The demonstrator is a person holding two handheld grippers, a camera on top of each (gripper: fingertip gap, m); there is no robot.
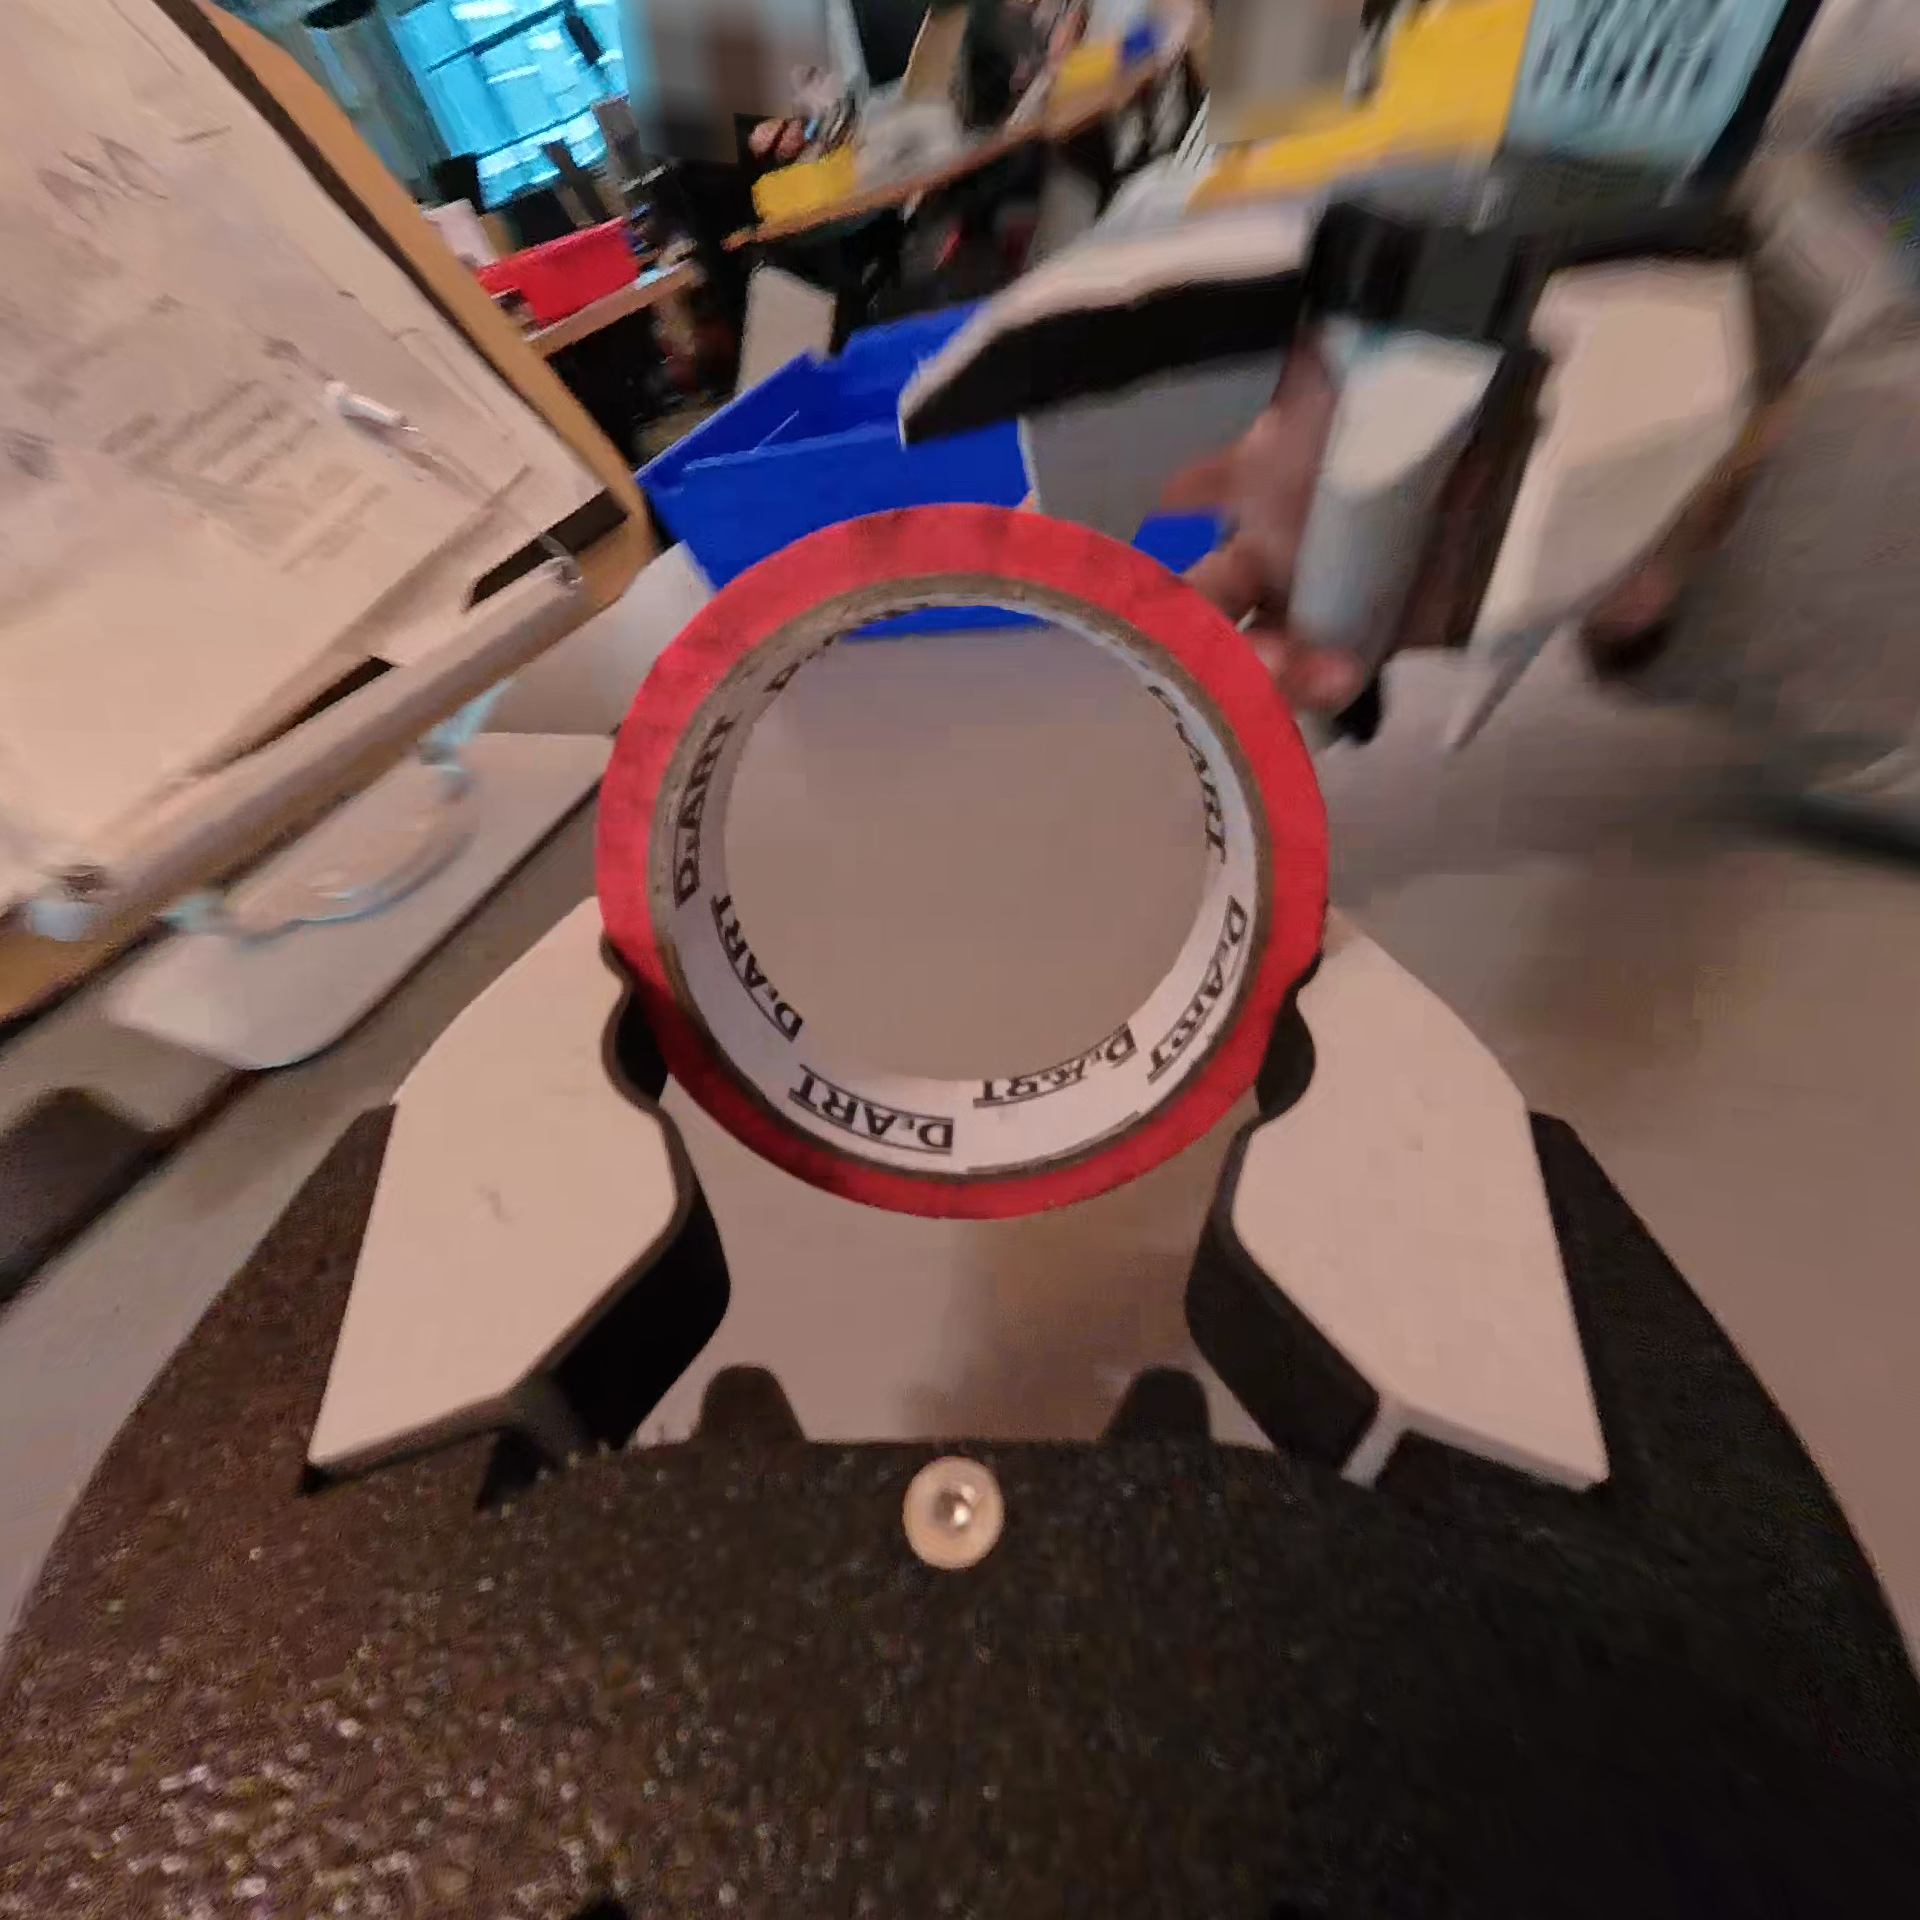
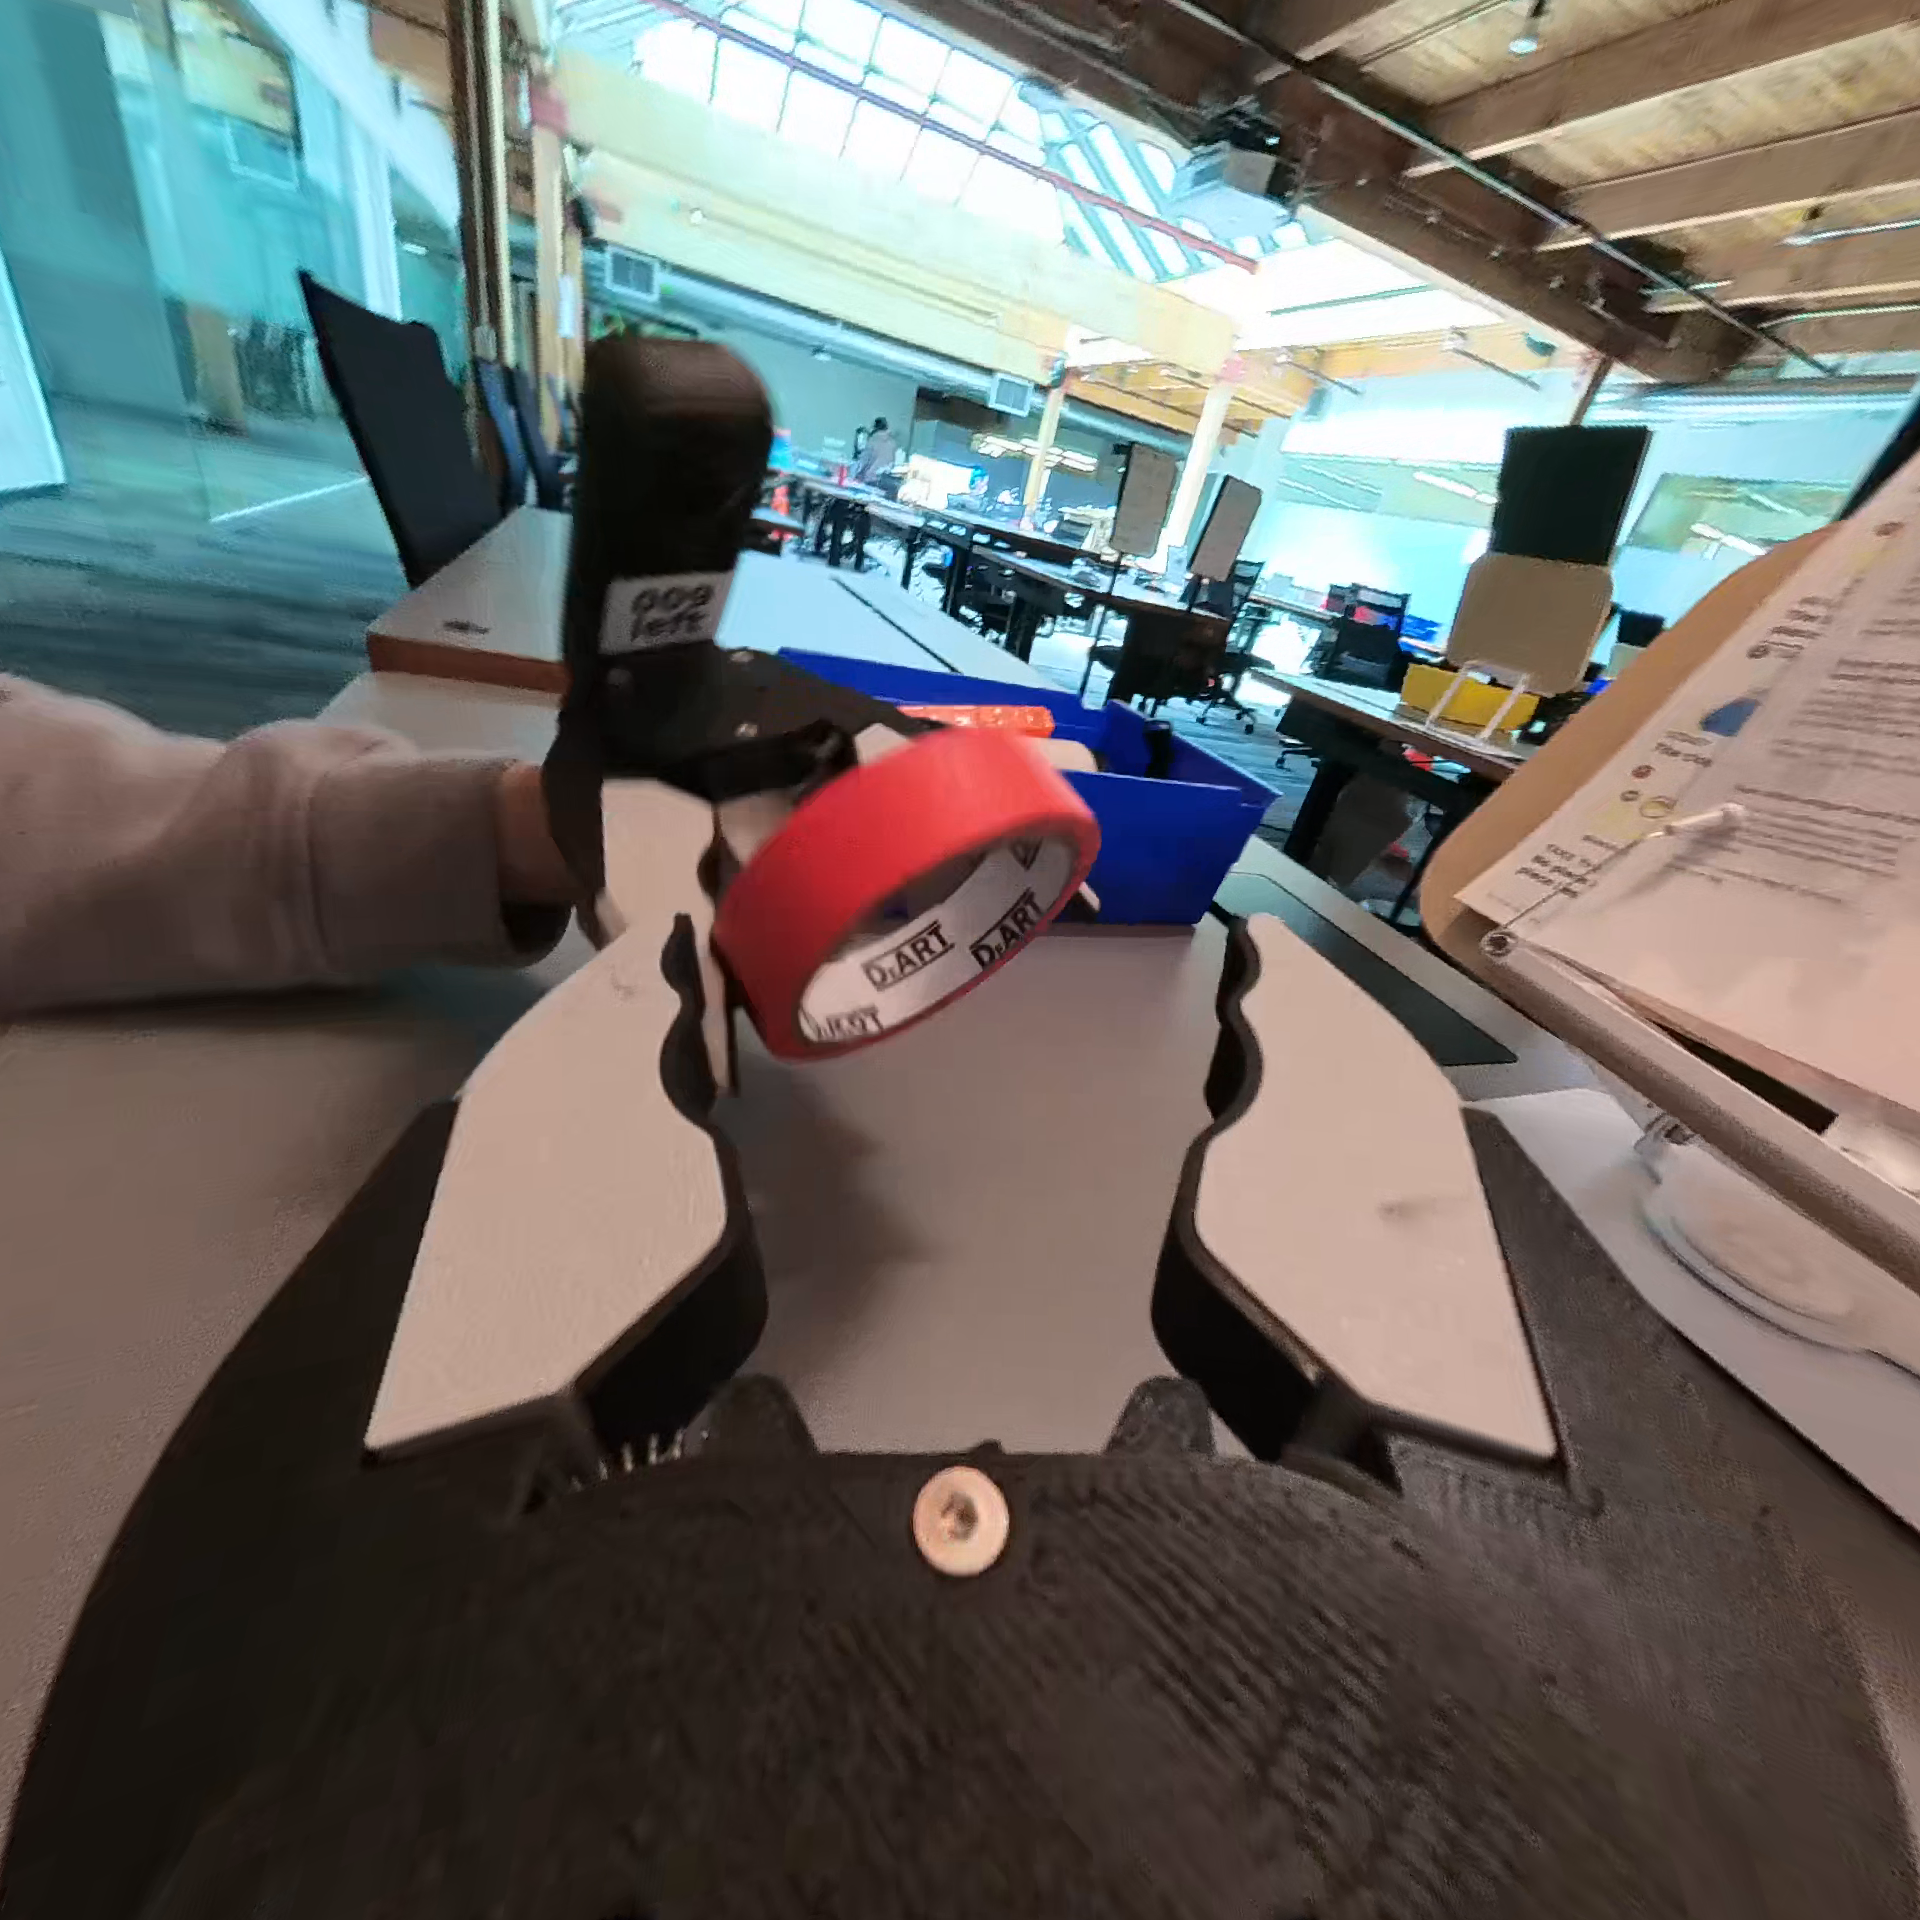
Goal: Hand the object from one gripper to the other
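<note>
L tongs [image 1: 961, 997] are clamped on the outer rim of the red tape roll [image 1: 961, 862], held upright off the counter [image 1: 1558, 1039] w/ its hole facing the cam. R tongs [image 2: 961, 997] are spread wide w/ nothing between them, close to the roll but apart from it, just below and in front. Blue bin [image 2: 1174, 821] sits behind the roll, and a clipboard w/ papers [image 2: 1766, 790] leans at the right of the right wrist view.
</note>
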